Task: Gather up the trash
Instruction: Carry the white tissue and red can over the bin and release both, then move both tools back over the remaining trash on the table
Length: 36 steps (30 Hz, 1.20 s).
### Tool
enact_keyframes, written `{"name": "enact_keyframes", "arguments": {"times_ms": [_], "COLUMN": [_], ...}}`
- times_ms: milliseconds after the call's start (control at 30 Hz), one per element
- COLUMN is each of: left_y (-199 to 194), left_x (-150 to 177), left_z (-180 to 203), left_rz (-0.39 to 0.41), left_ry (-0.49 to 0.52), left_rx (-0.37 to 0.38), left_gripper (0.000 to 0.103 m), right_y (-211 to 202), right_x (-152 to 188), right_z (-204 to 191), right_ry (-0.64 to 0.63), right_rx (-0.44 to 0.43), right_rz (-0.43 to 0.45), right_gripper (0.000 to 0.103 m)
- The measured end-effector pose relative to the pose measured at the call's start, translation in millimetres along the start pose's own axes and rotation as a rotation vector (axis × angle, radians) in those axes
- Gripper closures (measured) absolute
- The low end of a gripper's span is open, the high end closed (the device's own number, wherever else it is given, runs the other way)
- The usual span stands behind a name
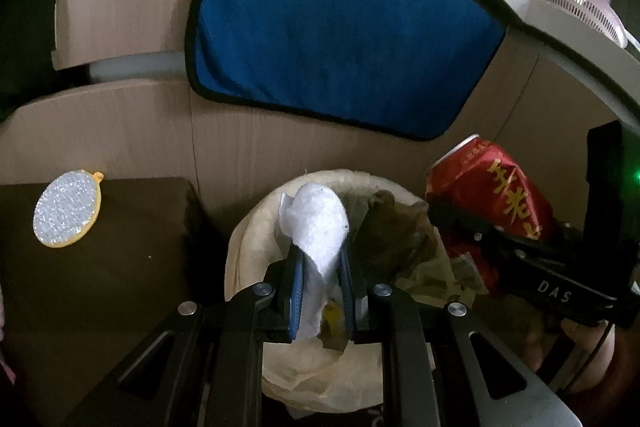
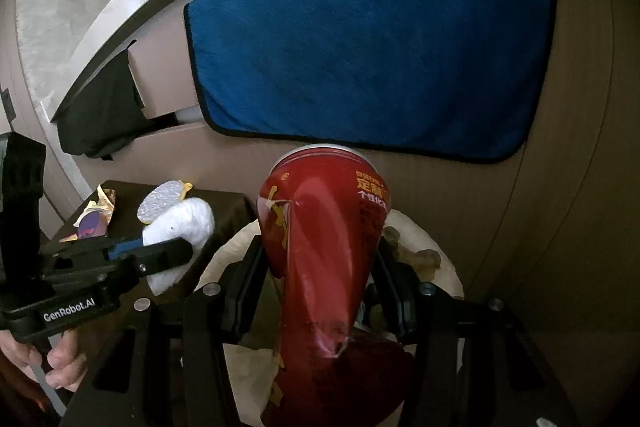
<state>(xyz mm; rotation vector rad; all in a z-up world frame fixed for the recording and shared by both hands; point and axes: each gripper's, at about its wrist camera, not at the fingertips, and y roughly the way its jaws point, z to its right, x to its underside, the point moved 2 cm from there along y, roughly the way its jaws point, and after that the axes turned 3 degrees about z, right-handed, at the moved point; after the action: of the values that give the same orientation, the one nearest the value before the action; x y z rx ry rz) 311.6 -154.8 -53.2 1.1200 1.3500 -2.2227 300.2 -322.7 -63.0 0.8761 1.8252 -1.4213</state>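
You are working against a tan panelled wall with a blue cloth [image 1: 340, 27] edged in black hanging flat on it; a pale stone-like counter [image 2: 60, 11] curves above, carrying a pink perforated basket [image 1: 576, 3] at the far right. Below sits a dark brown side table [image 1: 100, 247] with a round glittery pad [image 1: 67, 214] rimmed in yellow lying flat on it, and a crumpled foil wrapper [image 2: 96, 215] near its back edge. Just beside the table stands the trash bin [image 1: 248, 247], lined with a cream plastic bag and already holding brownish scraps, hard to identify in the dim light. Your left gripper [image 1: 320, 267] has its blue-padded jaws pinching a crumpled white tissue [image 1: 320, 223], soft and quilted, which sticks out past the tips directly over the bin's opening. Your right gripper [image 2: 320, 267] has its jaws clamped on a red can [image 2: 324, 227], glossy metal, dented and creased, printed with yellow characters; it pokes forward with its silver rim toward the wall, over the bin's right side. The can and tissue sit near each other without touching.
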Motion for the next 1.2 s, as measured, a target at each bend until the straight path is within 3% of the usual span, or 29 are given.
{"name": "enact_keyframes", "arguments": {"times_ms": [233,300,367,400,433,567,633,767,933,1100,1200], "left_y": [11,15,19,19,17,7,-3,-27,-68,-119,-150], "left_x": [4,5,6,6,7,8,11,19,31,42,53], "left_z": [-5,-7,-10,-12,-15,-26,-40,-66,-105,-154,-197], "left_rz": [-0.031,-0.049,-0.071,-0.07,-0.062,-0.06,-0.052,-0.015,0.049,0.125,0.143], "left_ry": [-0.028,-0.045,-0.051,-0.061,-0.076,-0.112,-0.153,-0.188,-0.189,-0.197,-0.268], "left_rx": [0.025,0.068,0.107,0.122,0.133,0.114,0.083,-0.014,-0.146,-0.274,-0.35], "left_gripper": [0.086,0.079,0.046,0.044,0.043,0.043,0.043,0.043,0.043,0.043,0.043], "right_y": [10,11,14,15,17,17,14,6,-2,-2,0], "right_x": [-2,-2,-4,-4,-4,0,2,3,0,-5,-8], "right_z": [4,6,8,9,10,12,12,-3,-32,-72,-99], "right_ry": [0.027,0.045,0.062,0.072,0.082,0.137,0.155,0.086,0.0,-0.012,0.002], "right_rx": [-0.004,-0.013,-0.017,-0.01,-0.005,-0.021,-0.044,-0.005,0.002,-0.09,-0.101], "right_rz": [-0.016,-0.006,-0.002,-0.007,-0.011,-0.005,-0.013,0.001,0.013,0.007,0.017], "right_gripper": [0.055,0.053,0.046,0.035,0.032,0.032,0.031,0.032,0.047,0.047,0.047]}}
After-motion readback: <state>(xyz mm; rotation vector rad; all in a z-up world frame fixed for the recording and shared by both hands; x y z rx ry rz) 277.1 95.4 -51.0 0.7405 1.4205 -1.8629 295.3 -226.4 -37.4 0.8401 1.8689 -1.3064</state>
